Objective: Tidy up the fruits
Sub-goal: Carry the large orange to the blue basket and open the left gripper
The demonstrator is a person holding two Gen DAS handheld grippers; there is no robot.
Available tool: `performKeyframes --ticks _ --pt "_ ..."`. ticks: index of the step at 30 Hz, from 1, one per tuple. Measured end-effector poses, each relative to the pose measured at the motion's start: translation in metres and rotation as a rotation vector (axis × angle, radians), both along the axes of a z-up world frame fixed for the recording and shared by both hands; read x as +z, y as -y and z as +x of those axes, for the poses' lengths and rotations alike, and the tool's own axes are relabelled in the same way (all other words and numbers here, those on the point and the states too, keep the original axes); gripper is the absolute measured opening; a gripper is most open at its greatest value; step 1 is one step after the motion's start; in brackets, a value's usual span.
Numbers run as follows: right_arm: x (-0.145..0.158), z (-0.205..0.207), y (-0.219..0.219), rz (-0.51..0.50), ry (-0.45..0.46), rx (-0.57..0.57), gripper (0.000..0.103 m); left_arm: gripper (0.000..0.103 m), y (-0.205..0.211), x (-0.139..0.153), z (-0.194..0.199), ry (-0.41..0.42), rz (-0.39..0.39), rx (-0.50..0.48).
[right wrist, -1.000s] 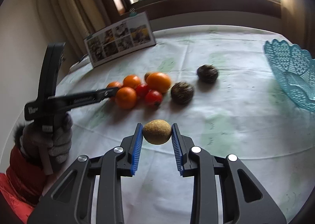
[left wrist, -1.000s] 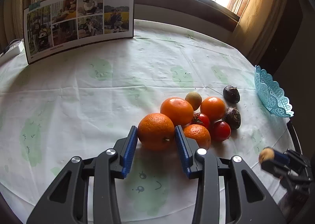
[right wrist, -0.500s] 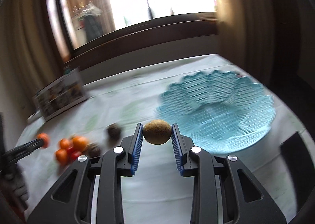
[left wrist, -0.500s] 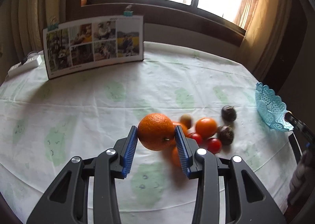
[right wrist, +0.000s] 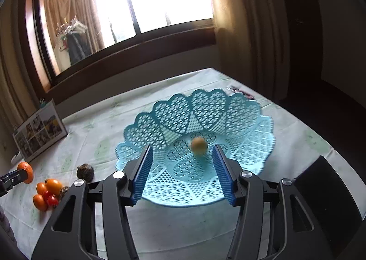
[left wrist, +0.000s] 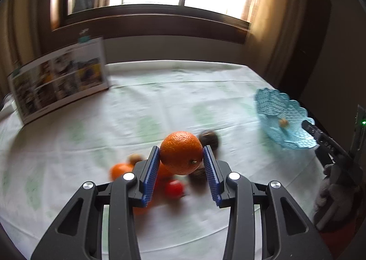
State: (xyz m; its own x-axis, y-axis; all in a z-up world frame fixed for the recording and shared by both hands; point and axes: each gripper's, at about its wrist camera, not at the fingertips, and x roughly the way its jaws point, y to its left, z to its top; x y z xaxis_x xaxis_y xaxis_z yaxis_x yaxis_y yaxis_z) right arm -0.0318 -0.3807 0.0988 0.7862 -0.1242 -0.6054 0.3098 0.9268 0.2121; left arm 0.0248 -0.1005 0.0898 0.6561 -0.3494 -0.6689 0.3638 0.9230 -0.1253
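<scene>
My left gripper (left wrist: 181, 158) is shut on a large orange (left wrist: 181, 152) and holds it in the air above the fruit pile (left wrist: 160, 175). The orange also shows at the far left of the right wrist view (right wrist: 25, 171). My right gripper (right wrist: 182, 159) is open over the blue lattice basket (right wrist: 247, 145). A small brown kiwi (right wrist: 198, 144) lies in the basket's middle, just beyond my fingertips. The basket (left wrist: 290, 136) with the kiwi (left wrist: 283, 122) is at the right in the left wrist view.
Oranges, red tomatoes and dark round fruits sit in a cluster on the tablecloth (right wrist: 48, 193). One dark fruit (right wrist: 85, 171) lies left of the basket. A photo board (left wrist: 59, 81) stands at the back left. A dark chair back (right wrist: 324, 191) is at the table's right edge.
My right gripper has opened and let the kiwi go into the basket. My left gripper has carried the orange higher and to the right, towards the basket.
</scene>
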Motion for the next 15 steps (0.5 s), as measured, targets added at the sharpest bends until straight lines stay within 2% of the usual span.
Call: performKeyframes --ticks 7,10,15 --pt "0.0 -0.019 0.012 0.015 0.057 -0.104 0.056 0.04 0.079 0.004 0.013 0.015 0.014 -0.14" --pt "0.004 -0.027 0.015 0.008 0.084 -0.144 0.062 0.04 0.114 0.0 0.02 0.003 0.004 -0.205" --pt "0.006 -0.033 0.022 0.004 0.1 -0.198 0.063 0.04 0.162 -0.007 0.03 -0.015 0.0 -0.279"
